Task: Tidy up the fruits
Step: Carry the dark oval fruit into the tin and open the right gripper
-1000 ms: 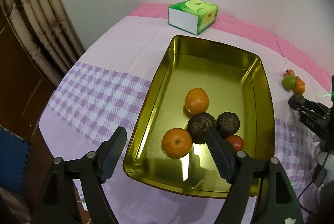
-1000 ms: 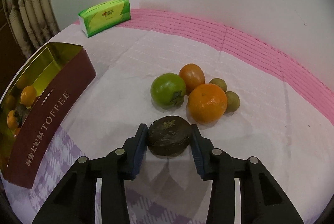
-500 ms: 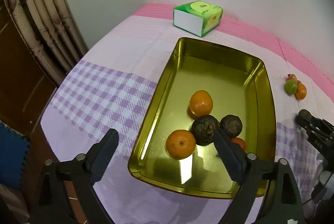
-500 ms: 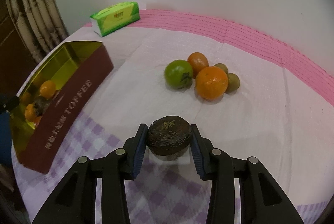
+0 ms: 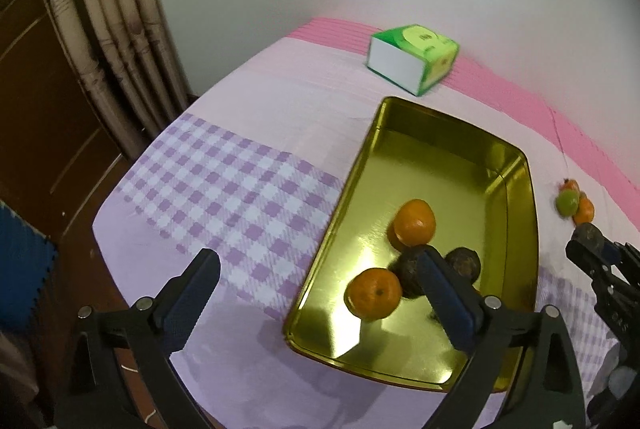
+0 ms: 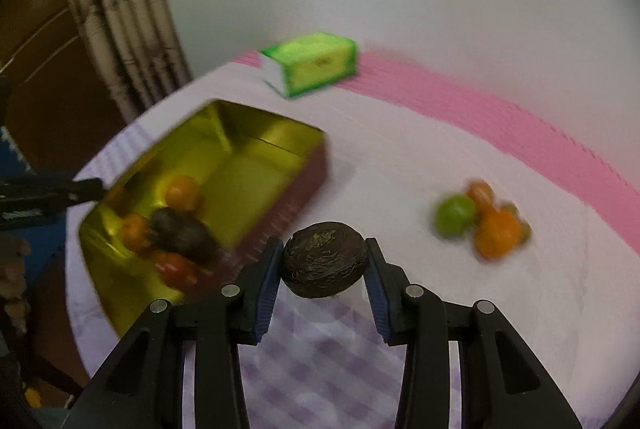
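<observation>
The right gripper (image 6: 323, 267) is clamping a dark wrinkled fruit (image 6: 323, 260) between its two blue pads, carrying it clear of the bench (image 6: 400, 165), which is lying under a pink and purple-checked cloth. Ahead of this gripper and to its left, the gold tin tray (image 6: 256, 145) is sitting with its dark red side wall facing it; the view is blurred, but oranges and dark fruits are showing inside. Ahead and to its right, well apart from the tray, a green fruit (image 6: 456, 215) and an orange (image 6: 498, 233) are huddling in a small cluster. A green tissue box (image 6: 316, 65) is lying farther off, beyond the tray.

The left gripper (image 5: 316, 295) is opening its jaws wide, with nothing between them but checked cloth and the tray's near left corner. Its right finger is hanging over the tray (image 5: 516, 173), where two oranges (image 5: 414, 222) (image 5: 373, 293) and two dark fruits (image 5: 464, 263) are resting just ahead of it
</observation>
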The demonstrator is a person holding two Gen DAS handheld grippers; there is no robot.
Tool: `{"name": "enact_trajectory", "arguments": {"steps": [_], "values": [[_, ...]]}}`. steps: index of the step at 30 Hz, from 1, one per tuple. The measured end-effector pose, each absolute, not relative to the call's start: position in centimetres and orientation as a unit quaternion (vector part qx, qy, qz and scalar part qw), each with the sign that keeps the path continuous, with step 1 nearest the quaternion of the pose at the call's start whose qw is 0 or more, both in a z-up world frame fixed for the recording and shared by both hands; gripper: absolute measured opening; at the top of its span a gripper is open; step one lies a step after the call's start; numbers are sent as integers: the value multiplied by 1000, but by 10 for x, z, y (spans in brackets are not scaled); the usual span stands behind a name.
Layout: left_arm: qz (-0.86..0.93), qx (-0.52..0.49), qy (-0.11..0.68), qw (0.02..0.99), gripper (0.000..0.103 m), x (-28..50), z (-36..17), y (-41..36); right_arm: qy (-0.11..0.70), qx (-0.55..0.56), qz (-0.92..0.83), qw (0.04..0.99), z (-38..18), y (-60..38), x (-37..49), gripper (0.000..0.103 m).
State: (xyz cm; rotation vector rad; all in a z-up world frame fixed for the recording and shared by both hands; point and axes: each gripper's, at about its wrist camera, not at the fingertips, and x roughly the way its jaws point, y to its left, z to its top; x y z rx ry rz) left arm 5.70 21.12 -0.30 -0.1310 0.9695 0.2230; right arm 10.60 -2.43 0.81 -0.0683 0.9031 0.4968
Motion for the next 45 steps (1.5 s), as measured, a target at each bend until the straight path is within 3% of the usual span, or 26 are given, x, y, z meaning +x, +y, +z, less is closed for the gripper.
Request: {"name": "enact_trajectory", "arguments": {"steps": [14, 39, 45], "values": [[135, -93, 456, 875, 98, 56, 0, 231, 444, -73, 331, 829, 8, 74, 101, 41], [132, -95, 469, 868, 98, 57, -5, 230, 477, -94, 325, 812, -21, 81, 108, 42], [132, -93, 468, 869, 98, 57, -6, 228, 467, -76, 328, 818, -14, 76, 109, 51]]}}
